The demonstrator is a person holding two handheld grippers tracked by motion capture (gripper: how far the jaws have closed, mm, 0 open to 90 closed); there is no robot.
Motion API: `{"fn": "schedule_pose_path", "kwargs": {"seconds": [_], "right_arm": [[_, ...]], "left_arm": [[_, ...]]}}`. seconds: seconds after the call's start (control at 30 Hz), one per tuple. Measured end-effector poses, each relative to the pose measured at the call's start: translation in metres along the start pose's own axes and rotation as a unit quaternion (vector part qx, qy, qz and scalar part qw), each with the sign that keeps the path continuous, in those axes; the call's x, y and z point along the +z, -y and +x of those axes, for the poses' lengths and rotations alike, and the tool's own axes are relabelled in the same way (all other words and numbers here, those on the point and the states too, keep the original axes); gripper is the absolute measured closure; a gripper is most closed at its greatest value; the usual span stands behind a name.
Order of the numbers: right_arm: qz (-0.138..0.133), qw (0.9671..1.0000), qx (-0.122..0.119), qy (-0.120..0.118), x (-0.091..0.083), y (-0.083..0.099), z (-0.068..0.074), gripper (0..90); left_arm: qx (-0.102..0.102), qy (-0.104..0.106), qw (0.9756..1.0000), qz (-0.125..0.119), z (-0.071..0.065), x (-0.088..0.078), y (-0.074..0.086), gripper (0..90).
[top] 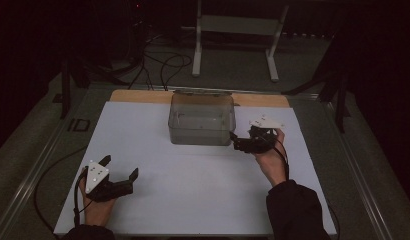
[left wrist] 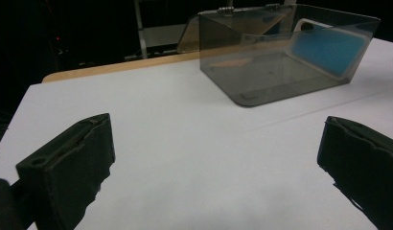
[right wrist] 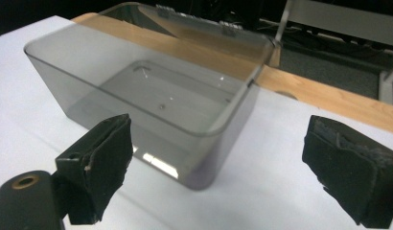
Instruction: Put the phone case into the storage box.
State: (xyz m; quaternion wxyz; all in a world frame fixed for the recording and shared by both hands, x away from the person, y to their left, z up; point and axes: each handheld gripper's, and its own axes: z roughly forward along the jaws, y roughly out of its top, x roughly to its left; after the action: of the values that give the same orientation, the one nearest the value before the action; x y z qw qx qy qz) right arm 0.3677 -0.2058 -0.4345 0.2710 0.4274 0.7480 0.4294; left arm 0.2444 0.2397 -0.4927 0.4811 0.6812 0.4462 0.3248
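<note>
A clear grey plastic box (top: 202, 120) stands empty at the back middle of the white board (top: 193, 195), its hinged lid tipped open behind it. My right gripper (top: 235, 141) sits just right of the box, open, jaws pointing at its near right corner. In the right gripper view that box (right wrist: 151, 91) corner lies ahead of the open right gripper (right wrist: 218, 163), a little left of the middle of the gap, and nothing is held. My left gripper (top: 121, 166) rests open at the front left, far from the box. From the left gripper (left wrist: 216, 158) the box (left wrist: 281, 57) stands well ahead, with a blue patch (left wrist: 329, 48) showing through it.
A wooden strip (top: 138, 96) borders the board's far edge. Beyond the table a white frame stand (top: 233, 25) and loose cables (top: 163, 65) lie on the dark floor. Bare white board stretches between the two hands.
</note>
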Motion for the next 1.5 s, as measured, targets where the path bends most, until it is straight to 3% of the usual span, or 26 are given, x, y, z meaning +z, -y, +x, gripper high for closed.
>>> {"fn": "schedule_pose_path", "kwargs": {"seconds": [0.17, 0.47, 0.7, 0.87, 1.1, 1.2, 1.5], "right_arm": [[-0.003, 0.9998, -0.016, 0.01, -0.009, 0.015, 0.0, 10.3], [-0.026, 0.9991, -0.034, -0.003, -0.028, 0.031, 0.006, 10.3], [-0.047, 0.9986, -0.023, -0.001, -0.042, 0.044, 0.005, 10.3], [-0.034, 0.9993, -0.017, -0.003, -0.048, 0.056, 0.003, 10.3], [-0.054, 0.9985, -0.012, -0.004, -0.063, 0.069, 0.007, 10.3], [-0.047, 0.9988, -0.007, -0.003, -0.066, 0.08, 0.006, 10.3], [-0.079, 0.9969, 0.005, -0.003, -0.082, 0.101, 0.007, 10.1]], "left_arm": [[0.001, 0.0, 1.0, 0.001, 0.0, 0.0, 0.0, 0.2], [0.0, -0.001, 1.0, -0.002, 0.002, -0.002, -0.001, 0.2], [-0.001, -0.002, 1.0, -0.005, 0.004, -0.003, -0.002, 0.2], [-0.002, -0.004, 0.9999, -0.01, 0.006, -0.005, -0.003, 0.2], [0.0, -0.002, 0.9999, -0.014, 0.006, -0.007, -0.004, 0.2], [0.004, 0.0, 0.9999, -0.017, 0.005, -0.008, -0.005, 0.2], [0.004, 0.007, 0.9997, -0.024, 0.004, -0.009, -0.007, 0.2]]}}
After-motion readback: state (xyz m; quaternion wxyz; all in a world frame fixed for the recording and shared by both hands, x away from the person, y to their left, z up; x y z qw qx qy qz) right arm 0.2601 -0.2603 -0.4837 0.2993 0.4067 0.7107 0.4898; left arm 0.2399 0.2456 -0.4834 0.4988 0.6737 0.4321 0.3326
